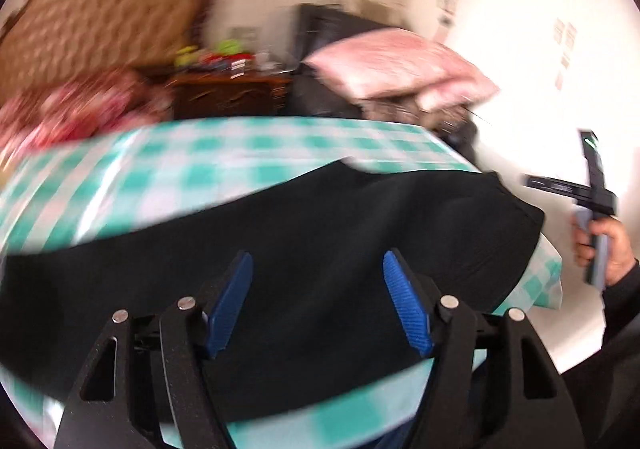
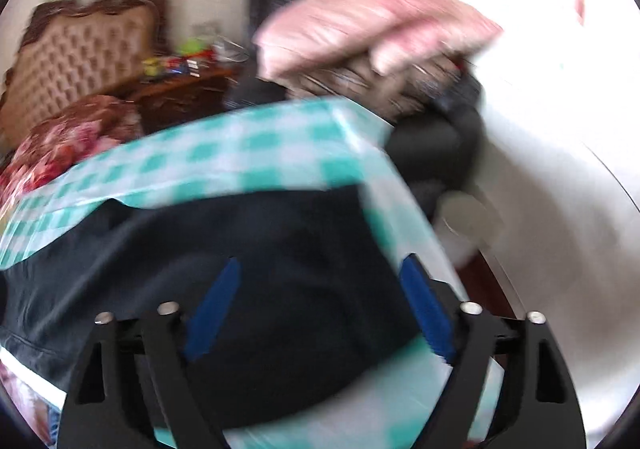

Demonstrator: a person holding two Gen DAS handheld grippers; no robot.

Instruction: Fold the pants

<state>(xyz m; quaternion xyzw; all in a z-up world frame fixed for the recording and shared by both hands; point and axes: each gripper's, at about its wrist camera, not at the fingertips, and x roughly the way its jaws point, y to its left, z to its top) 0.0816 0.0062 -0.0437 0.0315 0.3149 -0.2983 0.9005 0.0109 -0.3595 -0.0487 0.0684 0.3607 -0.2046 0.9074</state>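
On the table: we are seeing the black pants [image 1: 304, 233] lying across the green-and-white checked tablecloth [image 1: 224, 153], reaching close to its right-hand edge in both views.
Left gripper [image 1: 318, 301]: we are holding it above the pants with its blue fingers [image 1: 230, 305] spread wide; nothing is sitting between them.
Right gripper [image 2: 320, 309]: we are holding it over the right end of the pants, fingers [image 2: 212, 313] spread just as wide and gripping nothing. The left wrist view is also catching it at the far right, in a hand [image 1: 604, 245].
Risk, slipping: we are judging that the cloth looks glossy, so a sideways tug could be dragging pants and tablecloth together toward the edge.
Risk, wrong pinch: both pictures are blurring, and black on black is hiding seams and layers; we could be closing on one layer only, or catching the tablecloth with it, and the fold would be coming out crooked.
Risk, uneven lift: if one hand is rising ahead of the other, the fabric could be bunching.
Pants against fingers: the fabric is lying beneath and beyond both pairs of fingers, apart from them as far as we can tell; the right gripper's outer finger is showing over the tablecloth edge rather than the pants.
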